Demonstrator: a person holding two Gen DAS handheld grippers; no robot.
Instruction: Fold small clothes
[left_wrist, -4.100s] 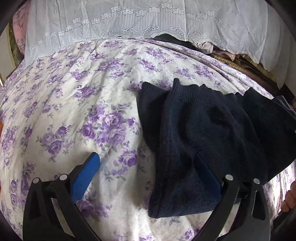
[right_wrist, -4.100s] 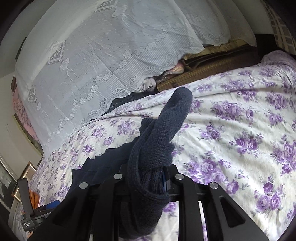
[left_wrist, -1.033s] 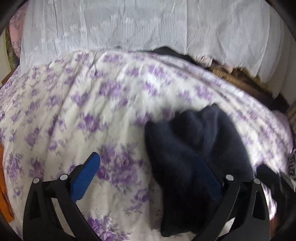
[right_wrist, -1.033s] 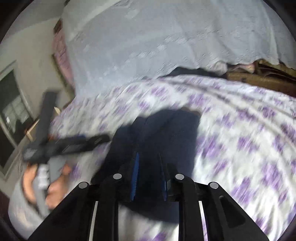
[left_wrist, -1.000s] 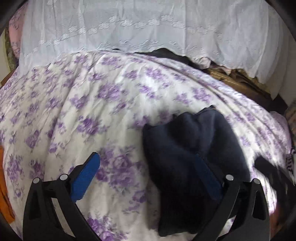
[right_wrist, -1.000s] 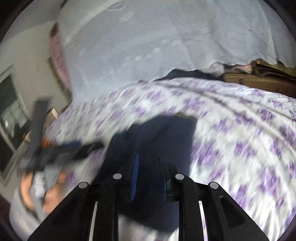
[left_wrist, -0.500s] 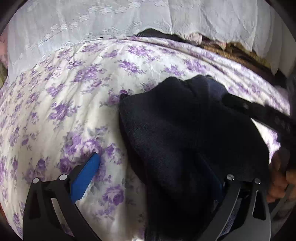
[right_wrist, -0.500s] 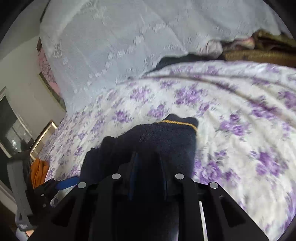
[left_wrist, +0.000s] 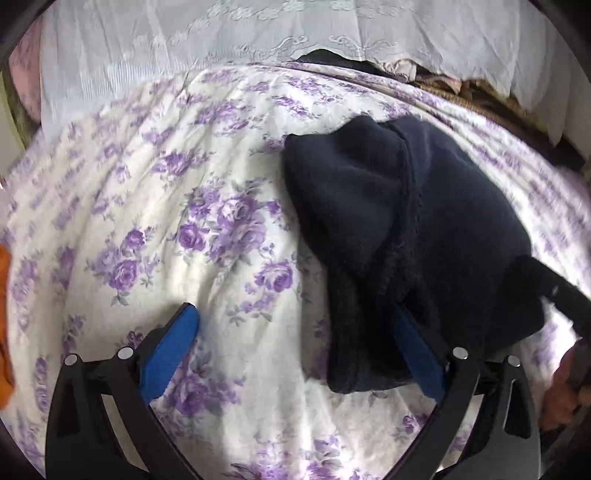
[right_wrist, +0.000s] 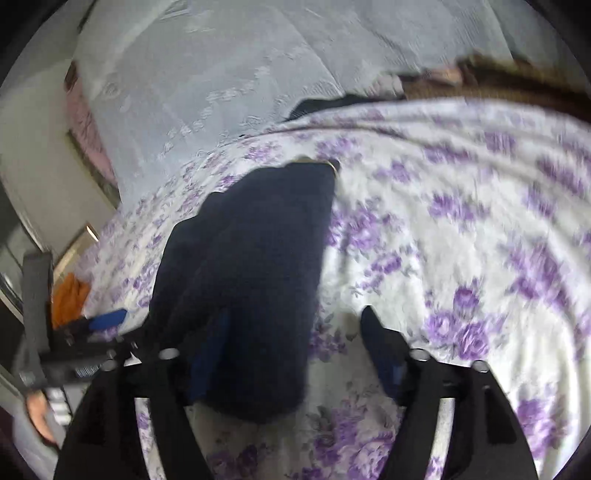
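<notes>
A folded dark navy garment (left_wrist: 413, 236) lay on the floral-sheeted bed (left_wrist: 177, 206). The left gripper (left_wrist: 295, 350) was spread wide, its right finger (left_wrist: 417, 354) against the cloth. The right gripper (right_wrist: 295, 339) was opening, the garment's edge loose between its fingers.

A dark navy knit garment (left_wrist: 399, 221) lies folded on the floral bedspread (left_wrist: 177, 206).

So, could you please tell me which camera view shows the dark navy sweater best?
The left wrist view: the dark navy sweater is sharp there, showing its folded layers and knit seam. The right wrist view shows it blurred, a dark shape with a thin yellow trim at its far edge.
</notes>
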